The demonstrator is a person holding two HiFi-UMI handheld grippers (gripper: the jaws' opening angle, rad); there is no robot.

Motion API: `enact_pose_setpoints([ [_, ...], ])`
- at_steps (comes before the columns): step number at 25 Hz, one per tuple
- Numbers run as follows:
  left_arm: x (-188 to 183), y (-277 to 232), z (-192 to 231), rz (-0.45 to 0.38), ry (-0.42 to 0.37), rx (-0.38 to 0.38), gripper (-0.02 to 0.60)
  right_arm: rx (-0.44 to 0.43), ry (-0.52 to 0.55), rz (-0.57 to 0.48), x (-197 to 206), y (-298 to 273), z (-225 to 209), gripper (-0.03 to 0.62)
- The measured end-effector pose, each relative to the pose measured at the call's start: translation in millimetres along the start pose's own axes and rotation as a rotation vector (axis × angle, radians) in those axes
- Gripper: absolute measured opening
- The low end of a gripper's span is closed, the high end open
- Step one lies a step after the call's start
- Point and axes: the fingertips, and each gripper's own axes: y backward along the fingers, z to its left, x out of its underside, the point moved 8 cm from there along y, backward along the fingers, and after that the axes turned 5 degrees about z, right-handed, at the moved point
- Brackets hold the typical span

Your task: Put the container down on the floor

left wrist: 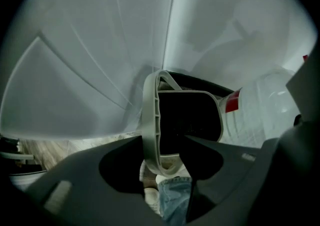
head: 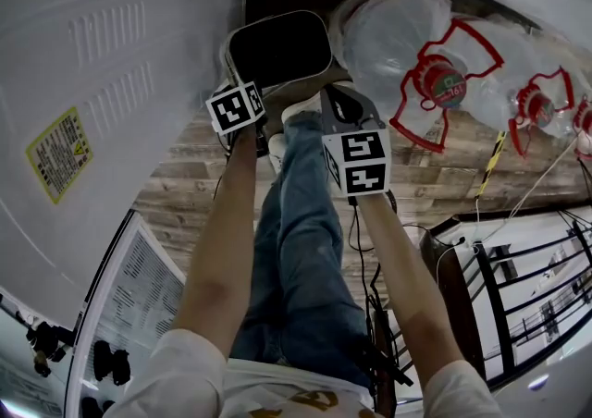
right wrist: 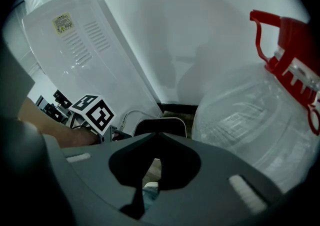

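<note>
Container [head: 277, 48] hung beside the water jug [head: 393, 37], apparently just off the floor [head: 435, 166], its rim pinched in the left claw [left wrist: 167, 142] so it could be lowered upright; the right claw [right wrist: 154, 159] was closed, empty.

1. In its own view, the right gripper [right wrist: 159, 137] hides most of the container [right wrist: 161, 124]; only the far rim shows.
2. Print on the yellow label [head: 57, 153] is too small to read.
3. The rightmost water bottle [head: 582, 120] is cut off by the head view's edge.
4. The white shoes [head: 298, 111] are mostly hidden behind the jeans [head: 305, 222].
</note>
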Motion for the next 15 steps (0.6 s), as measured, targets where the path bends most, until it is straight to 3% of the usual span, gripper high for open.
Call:
enact_pose_setpoints([
  [4,0,3,2,0.007,0.032,-0.001,0.216,-0.001,-0.002,-0.012,-5,4,1,0.026],
  [15,0,13,6,0.017,0.006,-0.043,0.238,0.001,0.015,-0.033,-9,14,9,0.025],
])
